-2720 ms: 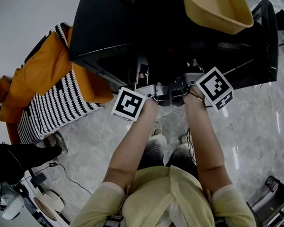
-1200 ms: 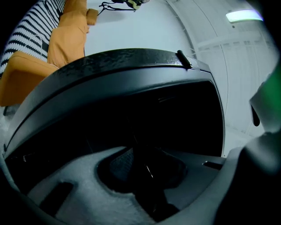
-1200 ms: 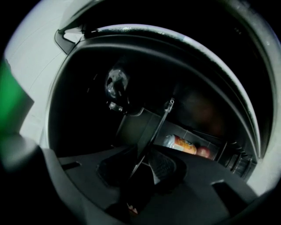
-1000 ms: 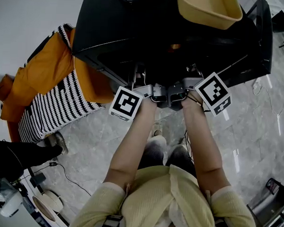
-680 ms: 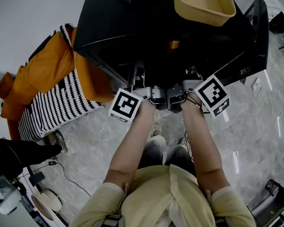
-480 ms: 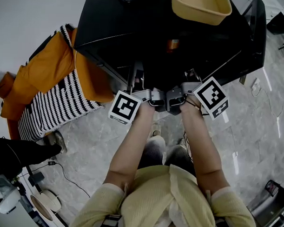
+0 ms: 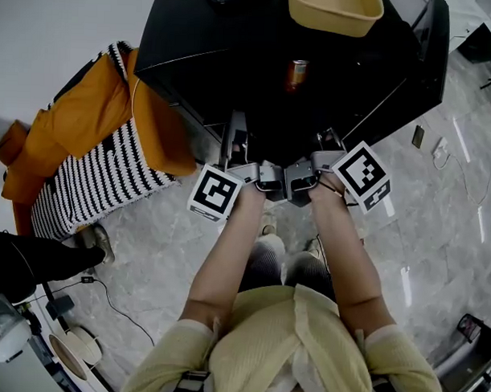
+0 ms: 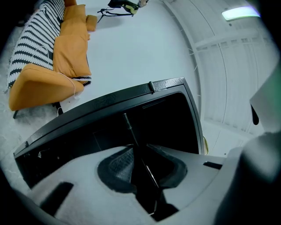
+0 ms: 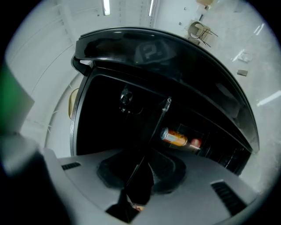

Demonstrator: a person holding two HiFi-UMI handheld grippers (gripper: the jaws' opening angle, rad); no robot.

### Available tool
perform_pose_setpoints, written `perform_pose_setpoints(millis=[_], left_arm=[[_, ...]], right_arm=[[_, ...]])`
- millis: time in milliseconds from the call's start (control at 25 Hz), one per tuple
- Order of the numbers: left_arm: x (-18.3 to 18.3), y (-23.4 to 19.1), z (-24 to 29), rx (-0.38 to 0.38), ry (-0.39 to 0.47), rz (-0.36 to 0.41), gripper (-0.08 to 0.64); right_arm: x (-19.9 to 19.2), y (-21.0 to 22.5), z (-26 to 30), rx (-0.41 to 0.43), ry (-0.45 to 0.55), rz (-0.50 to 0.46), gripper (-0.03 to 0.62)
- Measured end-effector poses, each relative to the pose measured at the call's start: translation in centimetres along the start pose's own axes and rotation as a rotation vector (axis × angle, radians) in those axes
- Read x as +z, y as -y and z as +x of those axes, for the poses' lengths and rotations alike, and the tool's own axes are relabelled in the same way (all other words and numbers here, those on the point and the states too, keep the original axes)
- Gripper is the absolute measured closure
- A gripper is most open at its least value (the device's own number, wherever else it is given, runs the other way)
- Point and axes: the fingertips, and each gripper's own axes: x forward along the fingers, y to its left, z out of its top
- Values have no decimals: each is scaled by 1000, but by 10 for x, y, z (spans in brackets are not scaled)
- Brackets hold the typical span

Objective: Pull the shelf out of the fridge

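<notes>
- Jaws of left gripper (image 8: 140, 163): clamped on the front edge of the thin dark shelf (image 8: 131, 134).
- Jaws of right gripper (image 9: 140, 169): just closing further, pinching the same edge.
- Shelf: level, inside the open black fridge (image 7: 195, 37).

Pale yellow short-sleeved top (image 7: 292, 345), grey ribbed trousers (image 7: 267, 260), 2 black-and-white marker cubes (image 7: 215, 194) (image 7: 364, 175)

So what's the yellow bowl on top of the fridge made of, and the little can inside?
The bowl looks like plastic: smooth, matte, evenly yellow, with a thin rim. The can seems to be metal: a shiny silver end and a printed orange side, though it's small and dim.
</notes>
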Motion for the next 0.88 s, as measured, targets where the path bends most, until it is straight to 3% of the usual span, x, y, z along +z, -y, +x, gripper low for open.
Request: perform_pose_setpoints(millis=[560, 880], left_arm=[[-3, -4, -20, 57, 0, -29, 485], [-2, -2, -26, 63, 10, -89, 492]], right_arm=[[-8, 5, -14, -27, -50, 26, 509], [-11, 3, -19, -12, -61, 53, 514]])
